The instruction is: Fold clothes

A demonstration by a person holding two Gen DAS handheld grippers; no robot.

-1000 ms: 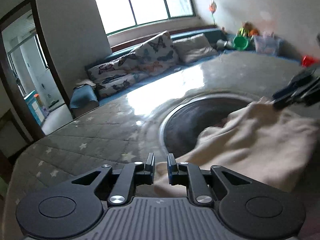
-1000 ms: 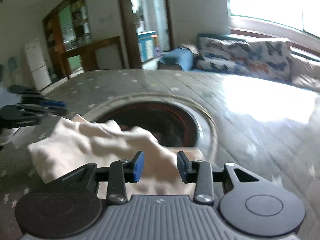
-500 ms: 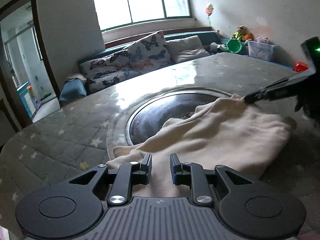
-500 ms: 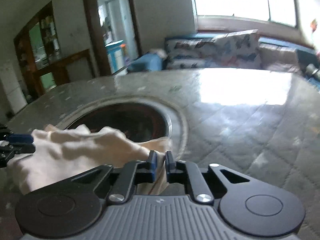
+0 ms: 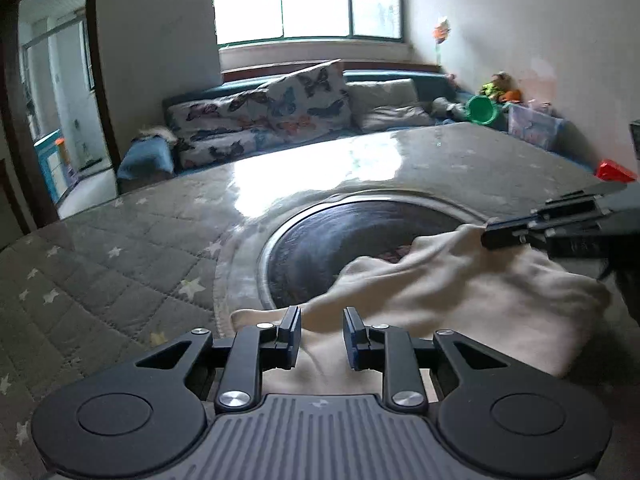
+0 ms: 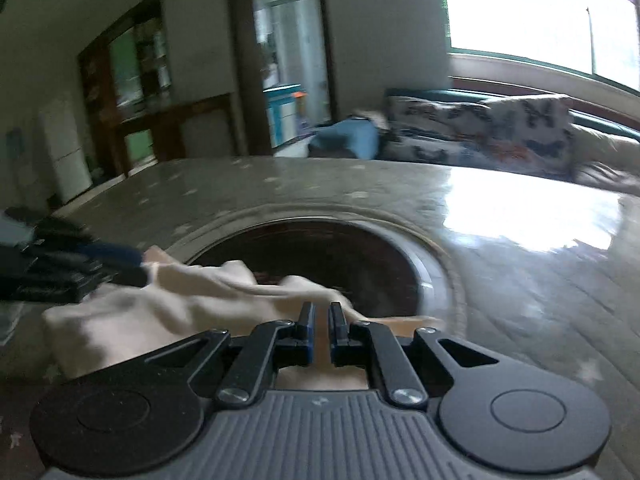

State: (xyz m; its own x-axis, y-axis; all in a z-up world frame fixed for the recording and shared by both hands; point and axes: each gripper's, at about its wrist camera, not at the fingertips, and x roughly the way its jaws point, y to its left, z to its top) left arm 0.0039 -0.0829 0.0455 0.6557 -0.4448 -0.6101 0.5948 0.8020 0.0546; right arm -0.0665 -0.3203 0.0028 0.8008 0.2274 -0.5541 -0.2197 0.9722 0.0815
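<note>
Cream fleece, one soft garment [image 5: 460, 300], lies rumpled on the quilted grey desk [image 5: 120, 264], draped partly over the dark round recess [image 5: 332, 248] set into its middle. At the garment's left end, the left gripper [image 5: 322, 334] sits low over the near corner; its jaws are opening, spread with cloth lying between and under them, though the pads do not appear to press on it, probably because this corner is being let go or re-gripped for the fold. Further right, the fabric sags in loose ridges across the rim of the recess, which suggests it is being dragged or stretched flat rather than resting settled. At the right end, the right gripper [image 6: 321, 334] has its jaws drawn nearly together with a fold of the cream cloth running between them, apparently pinching that edge so it can be carried over. Beyond the desk stand a butterfly-print sofa [image 5: 260, 124] and a bright window [image 5: 308, 0].
</note>
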